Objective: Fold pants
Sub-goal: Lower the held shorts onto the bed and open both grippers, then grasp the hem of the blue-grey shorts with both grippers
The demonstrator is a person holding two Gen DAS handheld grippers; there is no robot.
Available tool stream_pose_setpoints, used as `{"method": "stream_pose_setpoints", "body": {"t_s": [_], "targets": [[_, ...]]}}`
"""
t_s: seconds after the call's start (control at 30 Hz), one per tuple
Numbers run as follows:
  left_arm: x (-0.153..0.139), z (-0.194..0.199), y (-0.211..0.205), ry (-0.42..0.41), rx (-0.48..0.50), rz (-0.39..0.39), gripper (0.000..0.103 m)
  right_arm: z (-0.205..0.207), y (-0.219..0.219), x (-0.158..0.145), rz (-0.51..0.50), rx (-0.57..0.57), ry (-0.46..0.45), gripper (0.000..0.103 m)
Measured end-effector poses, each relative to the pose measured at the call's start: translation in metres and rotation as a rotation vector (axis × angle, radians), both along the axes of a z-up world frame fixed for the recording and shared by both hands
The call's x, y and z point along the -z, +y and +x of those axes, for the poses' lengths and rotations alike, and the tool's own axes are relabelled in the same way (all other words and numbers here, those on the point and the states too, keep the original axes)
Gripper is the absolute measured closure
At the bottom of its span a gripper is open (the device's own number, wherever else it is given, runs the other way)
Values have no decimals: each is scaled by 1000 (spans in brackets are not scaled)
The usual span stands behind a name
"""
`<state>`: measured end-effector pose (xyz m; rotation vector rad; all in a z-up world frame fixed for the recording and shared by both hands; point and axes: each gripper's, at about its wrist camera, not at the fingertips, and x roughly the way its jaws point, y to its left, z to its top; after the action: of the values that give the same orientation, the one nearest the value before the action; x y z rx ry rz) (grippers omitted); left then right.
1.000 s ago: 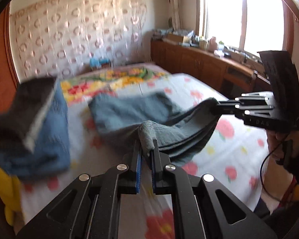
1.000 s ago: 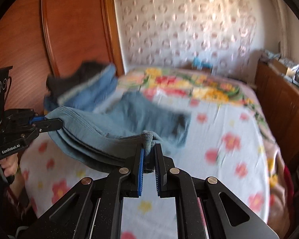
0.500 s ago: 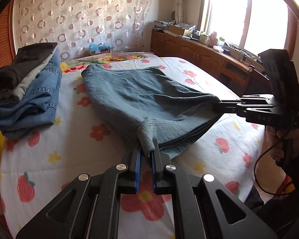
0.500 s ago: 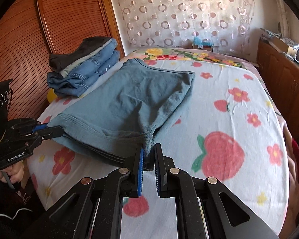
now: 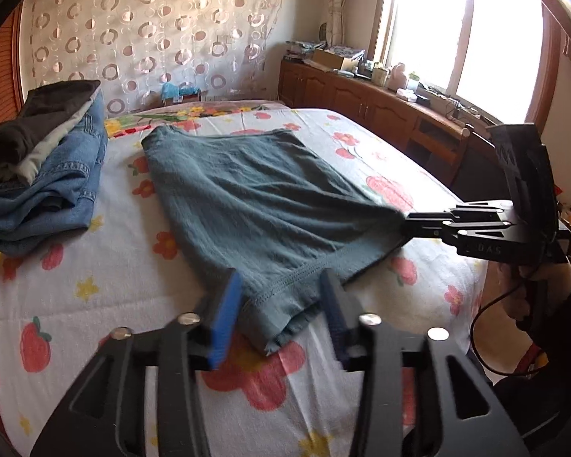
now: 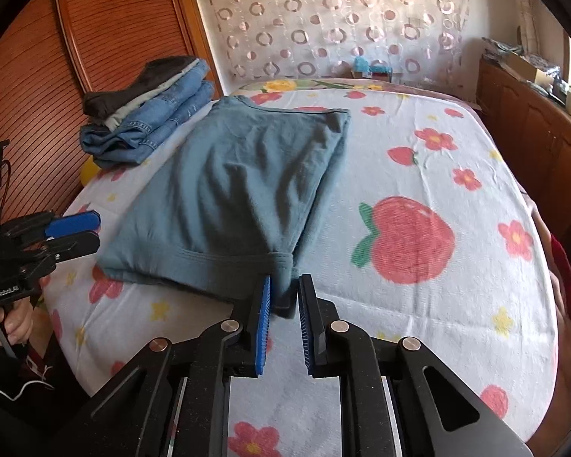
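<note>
Flowery cotton bedsheet (image 6: 437, 144) carries soft teal knit pants (image 6: 240, 190) folded square near its front edge, left gripper (image 5: 281, 304) and right gripper (image 6: 284, 301) both opening around the ribbed hem.

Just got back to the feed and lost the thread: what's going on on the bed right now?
A person with tongs in each hand has laid the folded teal pants flat on the flowered bedsheet. The left tongs are opening, the near hem corner lying loose between the fingers. The right tongs are opening too, narrowly, with the other corner between them, pads apparently just off it. A stack of folded jeans sits beside the pants.
</note>
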<state>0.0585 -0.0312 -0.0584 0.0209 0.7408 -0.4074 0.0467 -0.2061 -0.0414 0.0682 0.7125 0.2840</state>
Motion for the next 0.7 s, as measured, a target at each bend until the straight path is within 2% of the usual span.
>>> {"method": "stream_pose_setpoints", "body": {"t_s": [0.13,0.27,0.4,0.7], "targets": [[4,7,1,-3,-40,18,56,0,-6,-2,2,17,-6,83],[20,17,6,47,-98,37,56,-1,-12,-5,7,25,-24,80],[30,17,7,70,-102,36,56,4,-11,-6,0,20,-35,74],[40,10,7,88,-107,29,56,15,-4,13,1,-2,18,74]]}}
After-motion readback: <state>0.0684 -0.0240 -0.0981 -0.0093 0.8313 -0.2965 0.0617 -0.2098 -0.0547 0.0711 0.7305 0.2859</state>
